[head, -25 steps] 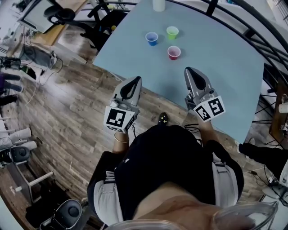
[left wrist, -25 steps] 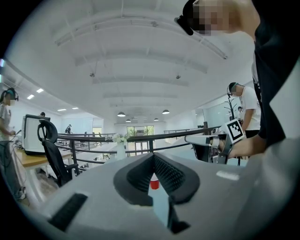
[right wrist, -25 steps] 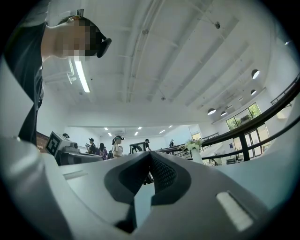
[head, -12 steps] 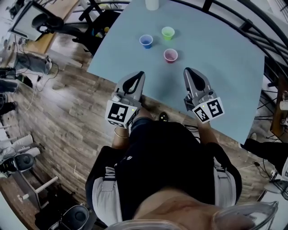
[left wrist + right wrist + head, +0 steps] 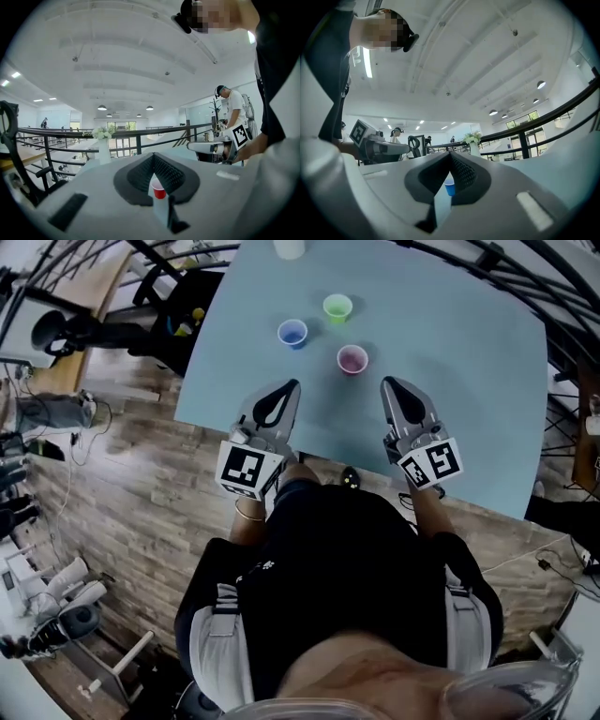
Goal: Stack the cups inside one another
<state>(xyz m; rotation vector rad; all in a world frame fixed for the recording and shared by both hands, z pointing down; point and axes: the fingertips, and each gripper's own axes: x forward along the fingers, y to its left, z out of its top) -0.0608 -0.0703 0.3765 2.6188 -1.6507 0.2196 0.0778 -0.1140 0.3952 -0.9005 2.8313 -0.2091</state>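
Observation:
Three small cups stand apart on the pale blue table point(image 5: 450, 352): a blue cup point(image 5: 292, 333), a green cup point(image 5: 337, 307) farther back and a red cup point(image 5: 352, 359) nearest me. My left gripper point(image 5: 286, 390) hovers over the table's near edge, short of the blue cup, jaws together and empty. My right gripper point(image 5: 392, 385) is level with it, just right of the red cup, also shut and empty. The left gripper view looks past the closed jaws at the red cup point(image 5: 158, 190). The blue cup point(image 5: 449, 188) shows the same way in the right gripper view.
A white vase with flowers point(image 5: 289, 247) stands at the table's far edge. A black railing point(image 5: 469, 259) runs behind the table. Office chairs point(image 5: 66, 329) stand on the wooden floor point(image 5: 141, 484) to the left.
Both grippers have moved forward from over the floor to the table's near edge, closer to the cups. Their jaws have stayed together.

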